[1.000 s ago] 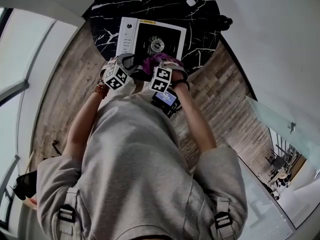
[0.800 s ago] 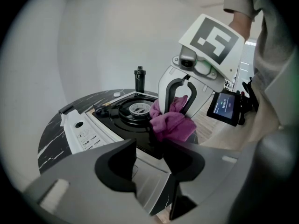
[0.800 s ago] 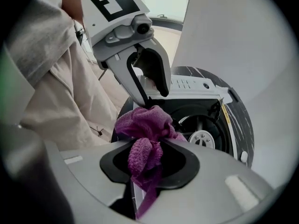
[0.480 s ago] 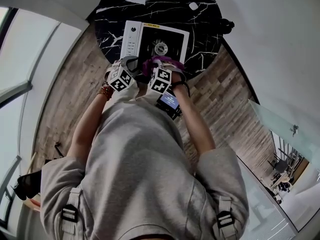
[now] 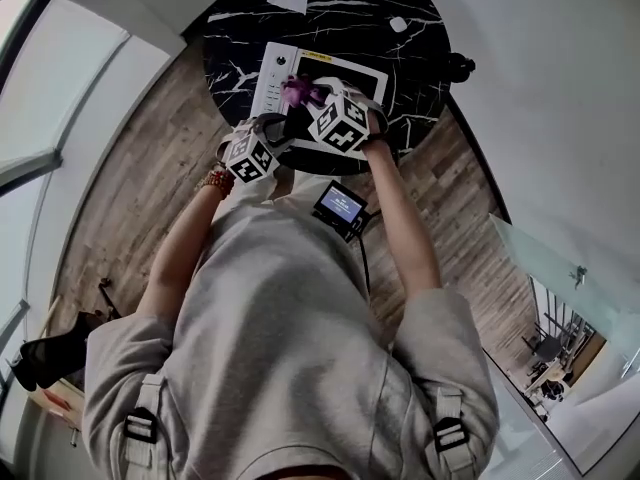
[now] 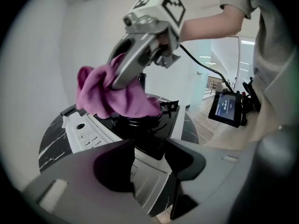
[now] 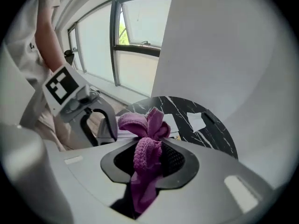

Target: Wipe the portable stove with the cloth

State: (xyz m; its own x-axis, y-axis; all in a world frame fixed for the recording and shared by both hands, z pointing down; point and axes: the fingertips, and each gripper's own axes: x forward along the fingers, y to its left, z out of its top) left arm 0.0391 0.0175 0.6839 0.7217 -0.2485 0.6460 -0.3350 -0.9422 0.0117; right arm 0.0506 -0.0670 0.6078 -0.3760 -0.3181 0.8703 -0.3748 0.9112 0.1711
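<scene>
Right tongs [image 7: 149, 160] pinch the purple terry cloth [image 7: 148, 125] over the white-and-black portable stove [image 5: 272, 76] at my 12 o'clock, likely to start wiping; empty left tongs [image 6: 149, 148], jaws just opening, hover at its 7 o'clock.

Loose grey top [image 5: 280, 328] with sleeves ending near the elbows, black strap buckles [image 5: 140, 426] low on each side, beaded bracelet [image 5: 214, 180] on the left wrist. Small black screen unit [image 5: 341, 206] at the waist, display lit blue, thin black cable [image 6: 201, 65] running to it. Left gripper [image 6: 149, 158] and right gripper [image 7: 148, 160] are pale grey moulded shells with dark jaw pads, each carrying a white cube [image 5: 250, 156] printed with black square markers
</scene>
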